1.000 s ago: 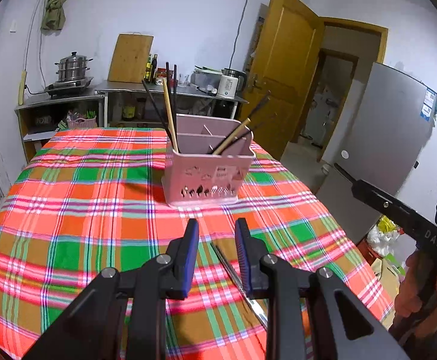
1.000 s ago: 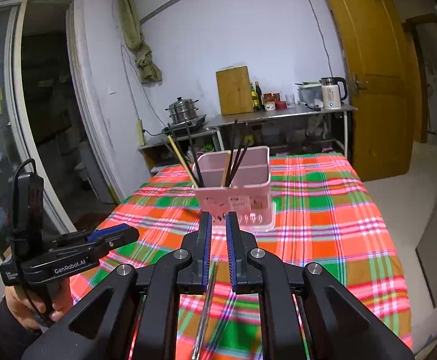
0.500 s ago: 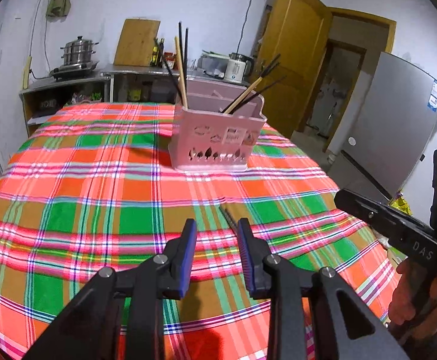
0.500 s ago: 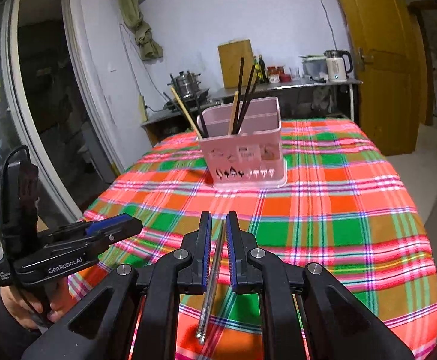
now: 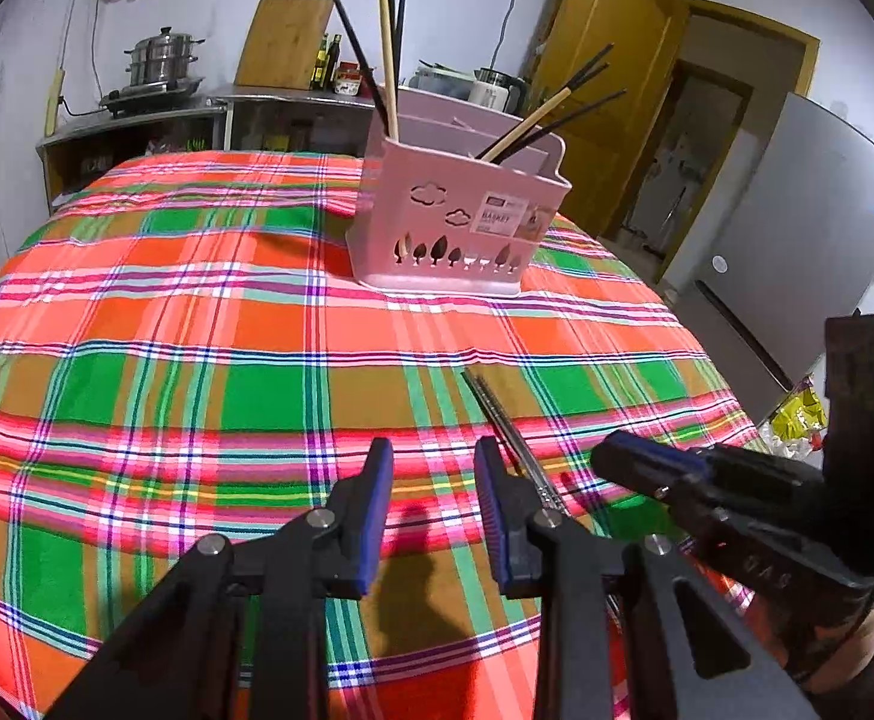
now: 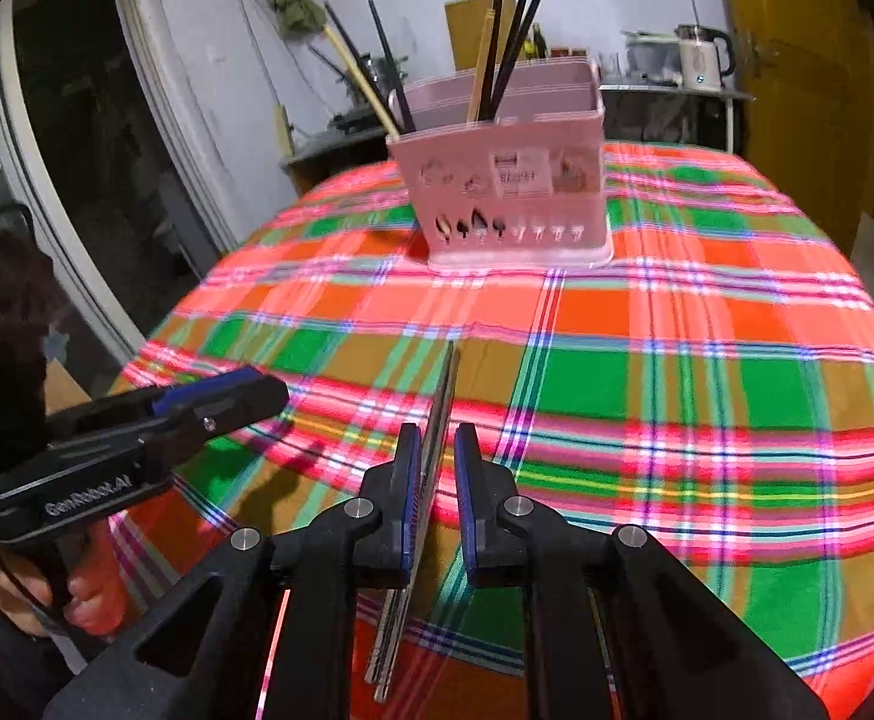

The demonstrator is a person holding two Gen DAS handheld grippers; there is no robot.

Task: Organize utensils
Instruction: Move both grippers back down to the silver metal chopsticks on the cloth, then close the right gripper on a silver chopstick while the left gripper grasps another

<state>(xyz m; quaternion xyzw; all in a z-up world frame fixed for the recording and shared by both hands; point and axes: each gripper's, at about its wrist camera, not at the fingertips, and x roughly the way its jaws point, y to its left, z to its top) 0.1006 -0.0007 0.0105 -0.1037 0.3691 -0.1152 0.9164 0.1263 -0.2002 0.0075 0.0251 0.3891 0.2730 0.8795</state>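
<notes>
A pair of metal chopsticks (image 5: 499, 420) lies on the plaid tablecloth (image 5: 197, 360), pointing toward a pink utensil basket (image 5: 460, 222) that holds several chopsticks. My left gripper (image 5: 428, 480) is open and empty, just left of the metal chopsticks. In the right wrist view the chopsticks (image 6: 437, 438) run between the fingers of my right gripper (image 6: 437, 468), whose jaws stand slightly apart around them, low over the cloth. The basket (image 6: 508, 192) stands farther back.
A counter with a pot (image 5: 158, 60), cutting board (image 5: 284, 39) and kettle (image 5: 496, 90) stands behind the table. A wooden door (image 5: 604, 96) and a grey fridge (image 5: 796, 240) are at the right. The table edge is close below both grippers.
Both grippers have come down low over the table. The right gripper has closed in on the metal chopsticks, now straddling them. The left gripper has opened wider.
</notes>
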